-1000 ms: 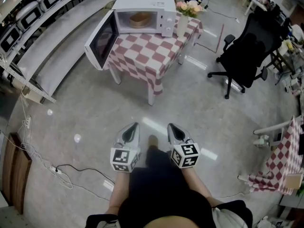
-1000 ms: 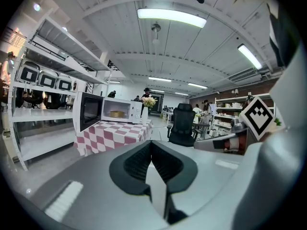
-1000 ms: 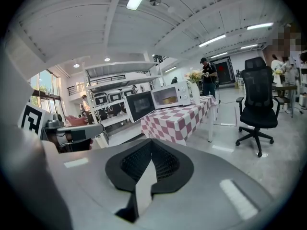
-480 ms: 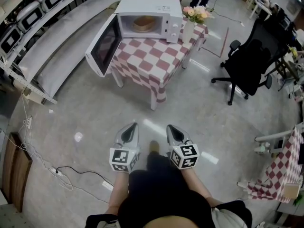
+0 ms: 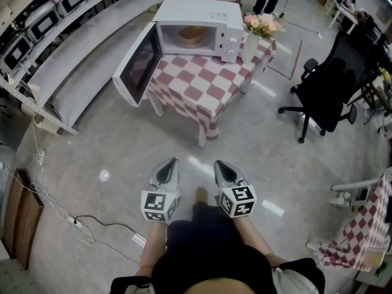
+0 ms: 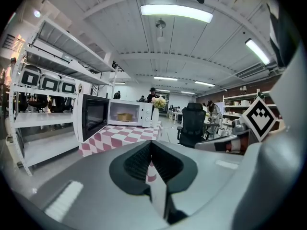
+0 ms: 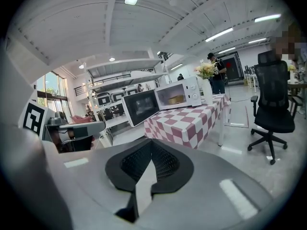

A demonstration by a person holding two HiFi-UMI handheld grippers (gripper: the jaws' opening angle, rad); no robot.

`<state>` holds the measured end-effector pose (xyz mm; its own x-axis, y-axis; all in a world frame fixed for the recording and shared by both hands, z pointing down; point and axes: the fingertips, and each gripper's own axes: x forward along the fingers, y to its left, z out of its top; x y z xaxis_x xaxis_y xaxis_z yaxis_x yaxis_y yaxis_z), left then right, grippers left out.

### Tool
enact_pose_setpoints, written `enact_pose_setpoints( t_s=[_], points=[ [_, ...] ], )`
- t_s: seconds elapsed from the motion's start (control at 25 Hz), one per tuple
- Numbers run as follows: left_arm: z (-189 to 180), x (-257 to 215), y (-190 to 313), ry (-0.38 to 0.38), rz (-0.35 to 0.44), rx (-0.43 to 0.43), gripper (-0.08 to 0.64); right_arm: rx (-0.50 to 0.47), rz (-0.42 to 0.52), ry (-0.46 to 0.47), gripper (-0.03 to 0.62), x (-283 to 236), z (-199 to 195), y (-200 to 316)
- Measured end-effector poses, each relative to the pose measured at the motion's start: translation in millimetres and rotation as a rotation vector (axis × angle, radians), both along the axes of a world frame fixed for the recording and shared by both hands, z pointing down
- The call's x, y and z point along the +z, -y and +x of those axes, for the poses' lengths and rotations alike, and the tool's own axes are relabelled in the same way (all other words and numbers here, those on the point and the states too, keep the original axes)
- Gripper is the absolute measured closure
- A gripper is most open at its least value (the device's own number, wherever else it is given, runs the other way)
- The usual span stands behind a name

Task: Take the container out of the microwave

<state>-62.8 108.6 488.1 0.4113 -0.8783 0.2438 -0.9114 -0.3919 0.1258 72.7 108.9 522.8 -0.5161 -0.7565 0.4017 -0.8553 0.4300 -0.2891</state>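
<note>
Nearest to the person, the left gripper [image 5: 172,162] and the right gripper [image 5: 218,162] are side by side over the bare floor [image 5: 110,139], and both point ahead. In each gripper view the fingers [image 6: 135,163] are pressed fully together and nothing is between them; both grippers carry nothing.

Farther ahead stands the table [image 5: 196,87] with a red and white checked cloth. On its far part is the microwave [image 5: 197,8]. Its door [image 5: 139,66] is swung wide open to the left, so the cavity faces the person. The container [image 5: 191,35] is inside this cavity, a low tan bowl. It looks round, so I cannot give it a long axis.

The relation that matters: the container lies almost straight ahead of the two grippers, well apart from them, with the whole table front between. I judge neither hand clearly nearer. The open door stands on the left side, so the right side of the opening seems more free.

Count: two grippers, one microwave, one container, one vase of flowers [image 5: 252,38] just beside the microwave, one black office chair [image 5: 327,94], and two checked tables, the second table [image 5: 367,216] at the right edge.
</note>
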Motion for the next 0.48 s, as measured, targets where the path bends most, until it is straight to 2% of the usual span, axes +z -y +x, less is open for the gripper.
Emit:
enact_pose_setpoints(
  t_s=[0.48],
  points=[
    [1,7,35,-0.002,0.005,-0.016,0.549,-0.018,0.006,0.001,0.591,6,0,39]
  ],
)
